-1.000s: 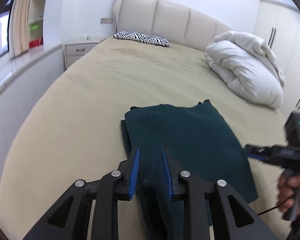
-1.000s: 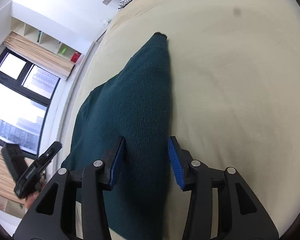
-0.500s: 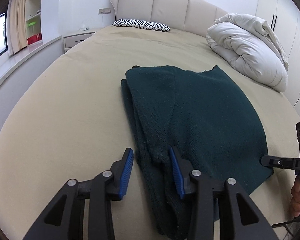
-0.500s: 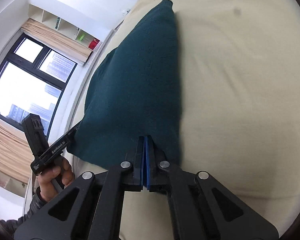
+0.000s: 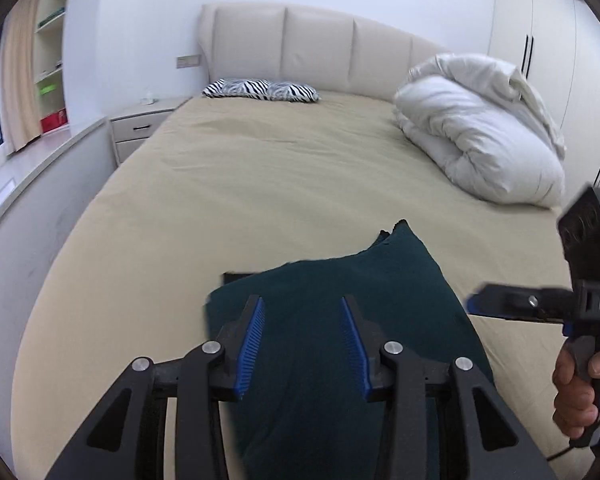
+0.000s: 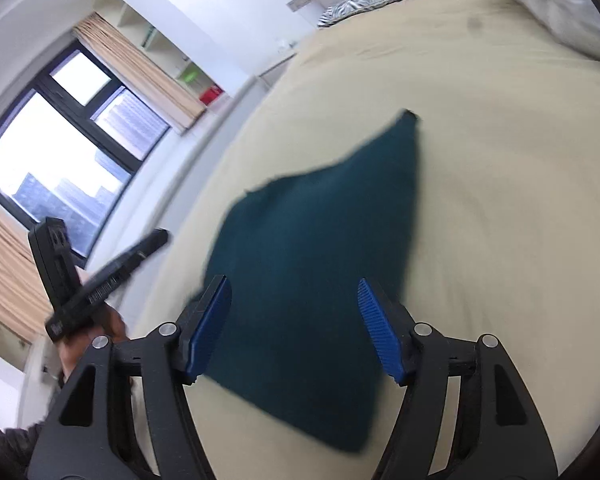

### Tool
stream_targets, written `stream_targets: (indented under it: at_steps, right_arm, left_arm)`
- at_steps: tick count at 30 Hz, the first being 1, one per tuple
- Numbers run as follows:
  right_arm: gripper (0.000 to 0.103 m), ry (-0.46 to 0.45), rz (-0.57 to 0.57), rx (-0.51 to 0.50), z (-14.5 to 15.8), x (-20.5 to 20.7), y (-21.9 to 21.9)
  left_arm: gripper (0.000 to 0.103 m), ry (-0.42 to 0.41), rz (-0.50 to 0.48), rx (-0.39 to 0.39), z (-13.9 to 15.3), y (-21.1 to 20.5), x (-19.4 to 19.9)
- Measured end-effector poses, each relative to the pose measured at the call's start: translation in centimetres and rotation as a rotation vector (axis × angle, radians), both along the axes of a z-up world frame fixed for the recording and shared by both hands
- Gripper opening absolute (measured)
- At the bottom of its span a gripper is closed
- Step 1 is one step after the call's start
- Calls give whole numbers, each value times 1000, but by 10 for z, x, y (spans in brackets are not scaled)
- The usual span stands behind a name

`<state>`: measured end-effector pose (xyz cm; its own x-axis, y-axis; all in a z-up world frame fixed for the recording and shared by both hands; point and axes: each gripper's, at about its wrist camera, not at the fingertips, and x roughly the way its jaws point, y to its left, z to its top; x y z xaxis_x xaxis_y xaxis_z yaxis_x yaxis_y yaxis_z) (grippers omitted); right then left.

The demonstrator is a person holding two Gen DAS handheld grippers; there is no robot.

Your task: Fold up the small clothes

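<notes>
A dark green knitted garment (image 5: 340, 320) lies folded into a flat rectangle near the front of the beige bed (image 5: 260, 184). My left gripper (image 5: 302, 344) hovers over its left part, open, its blue pads clear of the cloth. In the right wrist view the garment (image 6: 320, 240) is blurred, and my right gripper (image 6: 294, 328) hangs above its near edge. Its jaws are opening, wide apart, with nothing pressed between them. Each view also catches the other gripper from the side in a person's hand: the right one (image 5: 480, 306) and the left one (image 6: 156, 240).
A bunched white duvet (image 5: 472, 132) lies at the bed's right side and a zebra-striped pillow (image 5: 260, 90) by the padded headboard. A nightstand (image 5: 140, 130) and a window ledge run along the left. White wardrobe doors (image 5: 540, 40) stand at the right.
Both grippers have drawn back and lifted off the garment. The right gripper, shut at the cloth's edge half a second ago, now stands wide open. The left gripper's jaws are wider than before.
</notes>
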<state>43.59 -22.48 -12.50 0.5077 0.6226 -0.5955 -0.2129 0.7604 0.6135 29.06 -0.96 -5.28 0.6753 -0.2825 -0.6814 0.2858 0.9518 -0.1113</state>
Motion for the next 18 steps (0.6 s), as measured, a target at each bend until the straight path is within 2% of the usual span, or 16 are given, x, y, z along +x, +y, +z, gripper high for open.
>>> stream_targets:
  at_steps: [3, 5, 6, 8, 10, 12, 14, 16, 18]
  right_arm:
    - [65, 86, -9, 124, -17, 54, 12]
    - [65, 114, -26, 145, -26, 81, 15]
    - [64, 125, -29, 161, -31, 94, 15]
    - [62, 159, -87, 144, -45, 119, 6]
    - [62, 199, -136, 176, -63, 141, -8]
    - [54, 217, -171, 233, -79, 147, -25]
    - [38, 200, -184, 258, -90, 148, -37]
    - [26, 189, -196, 241, -96, 146, -46]
    - [25, 169, -250, 235, -90, 138, -58]
  left_arm:
    - [42, 81, 1, 23, -26, -13, 38]
    - [42, 147, 38, 48, -52, -7, 53]
    - [44, 176, 30, 16, -64, -2, 57]
    - [44, 148, 21, -62, -69, 10, 53]
    - [44, 143, 12, -101, -70, 15, 52]
    - [44, 156, 10, -123, -73, 16, 56]
    - [45, 159, 4, -127, -74, 13, 57]
    - [47, 155, -4, -115, -73, 12, 55]
    - [47, 153, -5, -100, -75, 13, 54]
